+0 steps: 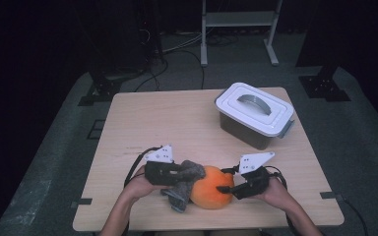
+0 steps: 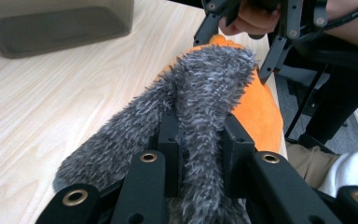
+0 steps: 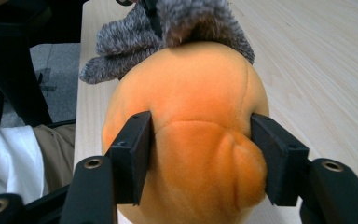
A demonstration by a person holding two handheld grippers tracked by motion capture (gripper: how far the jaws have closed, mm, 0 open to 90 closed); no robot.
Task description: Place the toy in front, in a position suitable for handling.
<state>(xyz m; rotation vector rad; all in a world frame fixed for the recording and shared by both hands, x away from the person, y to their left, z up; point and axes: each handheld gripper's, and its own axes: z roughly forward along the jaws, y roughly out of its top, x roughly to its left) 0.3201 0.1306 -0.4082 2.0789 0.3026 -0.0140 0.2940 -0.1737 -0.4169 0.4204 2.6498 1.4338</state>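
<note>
**Two grippers share one plush toy at the near edge**

From above, the round orange plush toy point(image 1: 211, 193) lies on the pale wooden surface point(image 1: 177, 123) close to the person's edge, its fuzzy grey plush top point(image 1: 186, 179) flopped to the left. The left gripper point(image 1: 182, 172) has hold of that grey part and the right gripper point(image 1: 227, 188) presses into the orange body from the other side. A white-lidded grey plastic box point(image 1: 255, 114) stands well apart, at the far right.

In the left gripper view, the jaws are nearly together, clamped on a fold of the shaggy grey pile, which bulges out around them; the orange body sits just beyond.

In the right gripper view, the jaws stand fairly wide, gripping a lobe of the orange plush, and the fabric dents under each pad.

I'd judge the toy light, soft and squashy, not fragile nor slippery. The grey top looks floppy and may stretch if pulled; the fuller orange body seems the steadier place to hold
</note>
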